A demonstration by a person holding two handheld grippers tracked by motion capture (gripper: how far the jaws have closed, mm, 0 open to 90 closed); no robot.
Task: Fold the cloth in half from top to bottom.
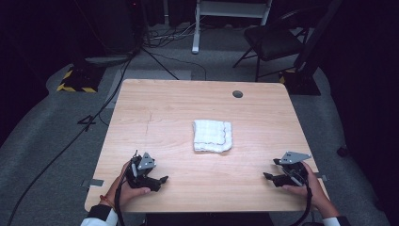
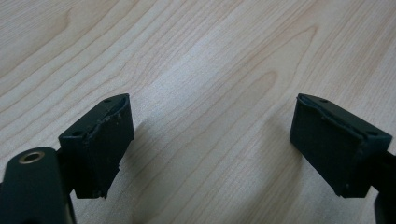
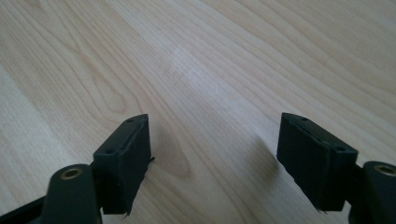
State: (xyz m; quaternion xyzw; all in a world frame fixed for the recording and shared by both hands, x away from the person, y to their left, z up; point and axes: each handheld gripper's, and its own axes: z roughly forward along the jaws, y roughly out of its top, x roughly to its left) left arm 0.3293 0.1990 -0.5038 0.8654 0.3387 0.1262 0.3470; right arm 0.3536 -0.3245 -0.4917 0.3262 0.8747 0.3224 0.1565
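The left gripper (image 1: 162, 179) and right gripper (image 1: 266, 176) rest low on the worktop (image 1: 164, 108), both with jaws wide apart and holding nothing. The folded white cloth (image 1: 212, 135) lies well beyond them, roughly midway between the 2.

Chair (image 1: 275, 40) at one o'clock, its back lost in darkness. White frame (image 1: 233, 9) at twelve o'clock, cut off by the top edge. Sleeves at six o'clock, cut off by the bottom edge. Towel (image 1: 212, 135): number of folded layers too small to tell.
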